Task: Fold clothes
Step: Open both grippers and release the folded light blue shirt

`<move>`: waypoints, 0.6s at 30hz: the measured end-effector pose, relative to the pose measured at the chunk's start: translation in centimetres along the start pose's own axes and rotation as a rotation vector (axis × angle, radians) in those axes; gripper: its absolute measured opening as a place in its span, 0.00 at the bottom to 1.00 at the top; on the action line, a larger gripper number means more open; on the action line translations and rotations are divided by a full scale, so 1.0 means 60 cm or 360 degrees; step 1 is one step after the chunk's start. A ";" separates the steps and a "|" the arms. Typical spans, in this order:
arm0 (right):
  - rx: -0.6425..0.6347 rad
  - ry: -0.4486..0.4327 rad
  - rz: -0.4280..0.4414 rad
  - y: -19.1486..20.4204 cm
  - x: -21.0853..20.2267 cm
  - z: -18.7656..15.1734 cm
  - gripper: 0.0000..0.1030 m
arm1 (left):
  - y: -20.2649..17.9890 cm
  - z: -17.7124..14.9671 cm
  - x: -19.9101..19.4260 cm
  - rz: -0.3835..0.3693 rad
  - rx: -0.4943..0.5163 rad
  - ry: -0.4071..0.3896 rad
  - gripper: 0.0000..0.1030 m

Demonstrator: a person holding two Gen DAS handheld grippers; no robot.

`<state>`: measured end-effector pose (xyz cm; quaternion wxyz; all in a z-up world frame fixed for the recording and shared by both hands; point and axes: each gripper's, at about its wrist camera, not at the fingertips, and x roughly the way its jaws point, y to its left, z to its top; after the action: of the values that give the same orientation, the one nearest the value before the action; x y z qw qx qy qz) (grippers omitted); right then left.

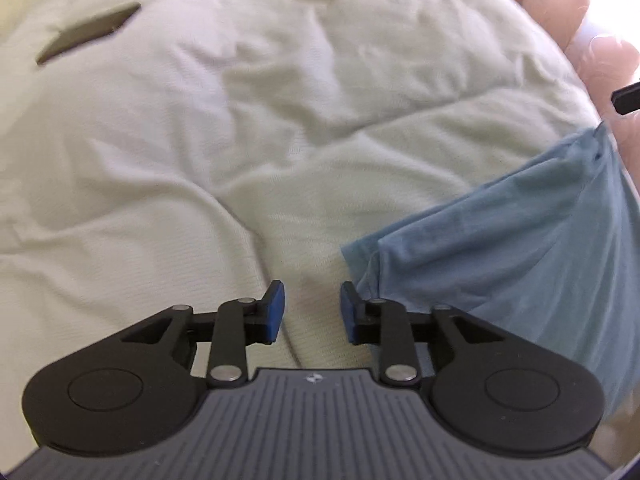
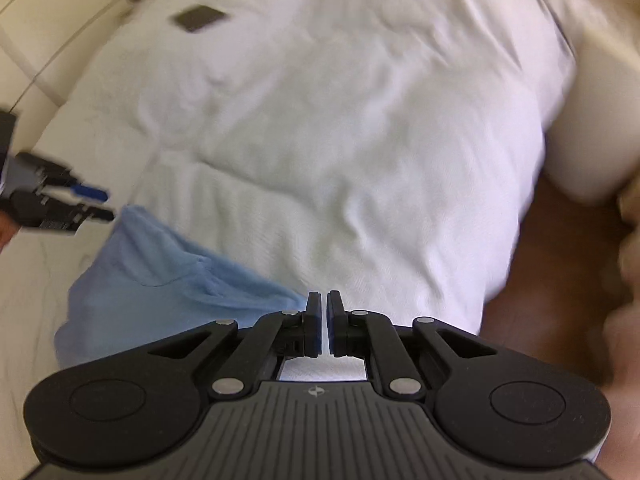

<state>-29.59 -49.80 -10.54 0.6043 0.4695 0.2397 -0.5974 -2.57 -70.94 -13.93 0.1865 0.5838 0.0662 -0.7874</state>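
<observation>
A light blue garment lies partly raised over a white bedspread. My left gripper is open just above the bedspread, nothing between its blue pads, and the garment's near corner touches its right finger. My right gripper is shut with a hairline gap, and the blue garment runs up to its left finger, so an edge seems pinched. In the right wrist view the left gripper hovers open by the garment's far corner. The right gripper's tip shows above the garment's raised peak.
A dark flat rectangular object lies on the far left of the bed. A cream pillow sits at the bed's right side over brown floor. A blurred hand fills the left wrist view's top right.
</observation>
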 end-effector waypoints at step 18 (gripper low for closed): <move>-0.0272 0.0104 0.0039 0.028 0.088 0.022 0.19 | -0.026 -0.021 0.057 -0.0136 -0.0103 0.0016 0.11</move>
<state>-27.47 -53.82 -14.00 0.6413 0.4383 0.3037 -0.5517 -2.88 -69.83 -17.71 0.1713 0.5780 0.1175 -0.7891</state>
